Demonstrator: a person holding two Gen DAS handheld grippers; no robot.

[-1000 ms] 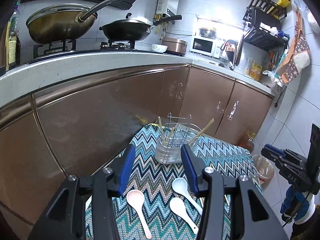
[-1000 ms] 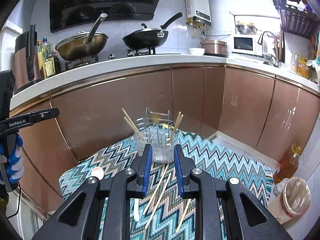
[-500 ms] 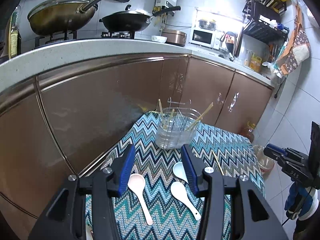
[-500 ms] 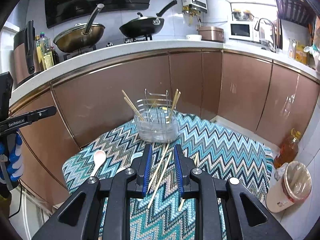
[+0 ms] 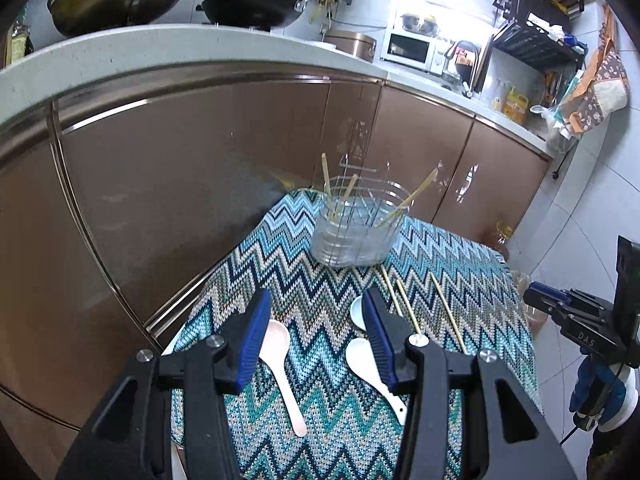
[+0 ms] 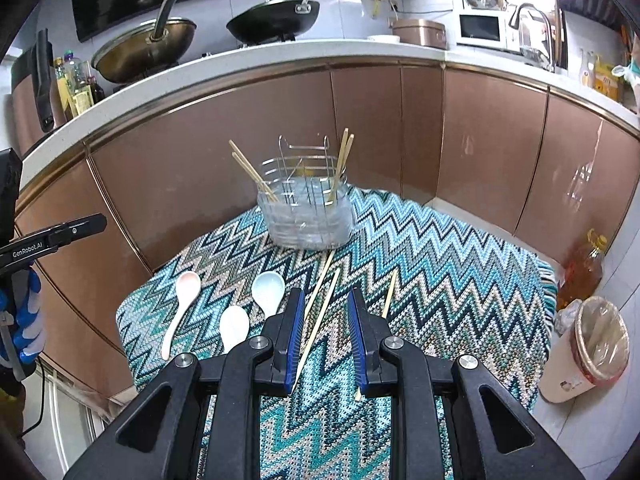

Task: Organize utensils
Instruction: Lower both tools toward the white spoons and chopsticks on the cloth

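1. Nearest the left camera, the left gripper (image 5: 316,332) hangs over the zigzag cloth (image 5: 320,280) with its jaws well apart and nothing between the pads. A pink spoon (image 5: 280,360) lies under the gap, on the near side of the wire holder (image 5: 352,224).
2. The right gripper (image 6: 324,332) has its jaws narrowly apart, gripping nothing. Two loose chopsticks (image 6: 320,312) run along the cloth beneath the gap, their far tips pointing toward the holder.
3. Also short of the holder: a white spoon (image 6: 234,326) and a pale blue spoon (image 6: 269,290), side by side, left of the loose chopsticks. A third chopstick (image 6: 389,294) lies apart to their right.
4. Farther off, the holder stands upright at the cloth's far edge, before the brown cabinet doors (image 6: 360,120). Four chopsticks already lean inside it: one pair (image 6: 250,170) to its left rim, another pair (image 6: 342,164) to its right.
5. Judged from this: partly done. Three spoons and three chopsticks are left to lift into the holder; neither gripper holds any yet.
6. Beyond the holder, the countertop (image 6: 280,52) carries two woks (image 6: 276,16).
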